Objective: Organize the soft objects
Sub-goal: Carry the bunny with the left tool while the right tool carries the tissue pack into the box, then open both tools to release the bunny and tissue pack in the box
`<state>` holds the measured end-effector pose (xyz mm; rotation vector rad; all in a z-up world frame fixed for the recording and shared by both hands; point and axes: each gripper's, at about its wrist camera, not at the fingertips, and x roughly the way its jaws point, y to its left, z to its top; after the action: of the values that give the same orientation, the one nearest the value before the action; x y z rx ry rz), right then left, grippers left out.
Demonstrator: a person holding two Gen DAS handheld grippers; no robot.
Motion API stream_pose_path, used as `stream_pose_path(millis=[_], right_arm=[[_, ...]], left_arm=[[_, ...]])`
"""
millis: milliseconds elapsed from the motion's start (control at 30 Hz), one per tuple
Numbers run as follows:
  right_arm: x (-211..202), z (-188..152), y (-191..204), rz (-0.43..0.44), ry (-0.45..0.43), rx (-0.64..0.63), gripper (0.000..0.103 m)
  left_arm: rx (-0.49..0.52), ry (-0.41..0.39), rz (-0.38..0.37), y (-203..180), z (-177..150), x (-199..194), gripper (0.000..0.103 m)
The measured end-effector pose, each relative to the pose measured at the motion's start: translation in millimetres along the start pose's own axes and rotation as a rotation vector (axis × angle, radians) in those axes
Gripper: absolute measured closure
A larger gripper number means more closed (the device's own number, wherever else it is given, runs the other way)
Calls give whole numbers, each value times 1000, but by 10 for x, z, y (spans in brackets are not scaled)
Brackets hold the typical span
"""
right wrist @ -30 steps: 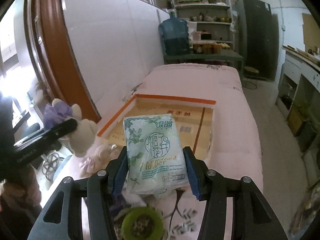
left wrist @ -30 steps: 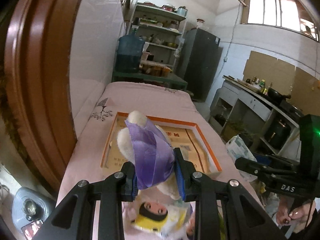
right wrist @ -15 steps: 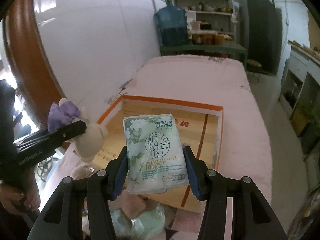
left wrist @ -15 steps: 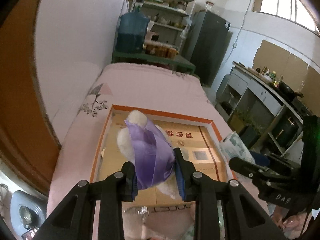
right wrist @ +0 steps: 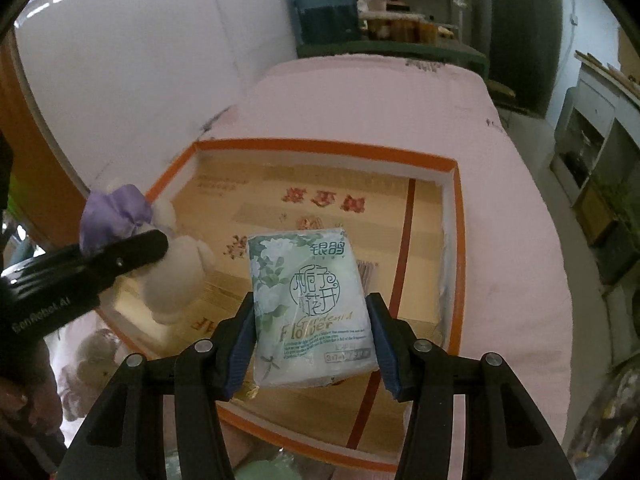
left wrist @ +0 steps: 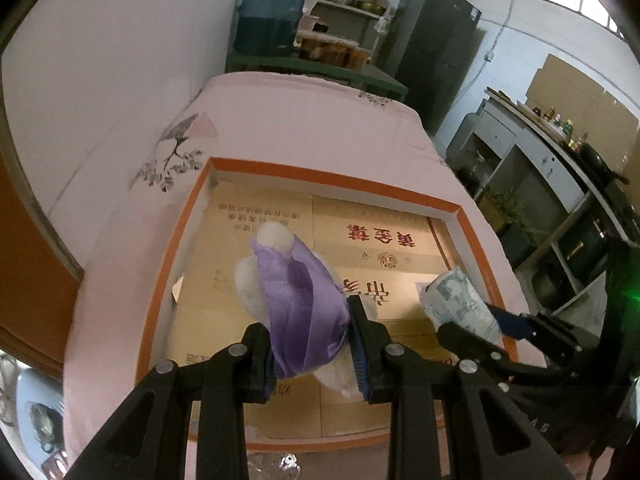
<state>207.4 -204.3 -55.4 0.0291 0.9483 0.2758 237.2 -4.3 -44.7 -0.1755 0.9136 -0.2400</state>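
Observation:
My left gripper [left wrist: 312,354] is shut on a white plush toy with a purple cloth [left wrist: 298,300] and holds it above the near left part of an orange-rimmed cardboard box [left wrist: 180,232]. My right gripper [right wrist: 312,344] is shut on a pale green tissue pack [right wrist: 310,304] and holds it above the box's [right wrist: 460,240] near middle. The plush toy [right wrist: 172,272] and left gripper show at the left of the right wrist view. The tissue pack [left wrist: 460,304] shows at the right of the left wrist view.
The box lies on a pink cloth-covered table [left wrist: 312,120] beside a white wall [left wrist: 100,80]. More soft items lie by the near edge, a plush [right wrist: 92,360] and a green one [right wrist: 260,470]. Shelves and a blue water jug [left wrist: 272,20] stand beyond the table.
Both grippers have moved forward and tilted down with their loads, from before the box's near edge to above its inside. The items on the near cloth have dropped out of view.

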Motion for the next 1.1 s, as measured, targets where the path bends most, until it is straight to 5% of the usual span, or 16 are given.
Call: stream_pose_path(millis=[367,500,700,1100], right_arm=[[143,-50,-24,-6,32,-2,46],[151,-64,-8,-7,34,-12,46],[117,-103,18,-32,23,-25,34],[-241,-198,20,-48,-58,-5,32]], left_arm=[[-40,39,-48,52,-22,132,70],[-39,55,-19,50,-31,134,55],[-45,-5,-15,36,-46,-14,48],[-25,-155,-76,56,-98,-479,38]])
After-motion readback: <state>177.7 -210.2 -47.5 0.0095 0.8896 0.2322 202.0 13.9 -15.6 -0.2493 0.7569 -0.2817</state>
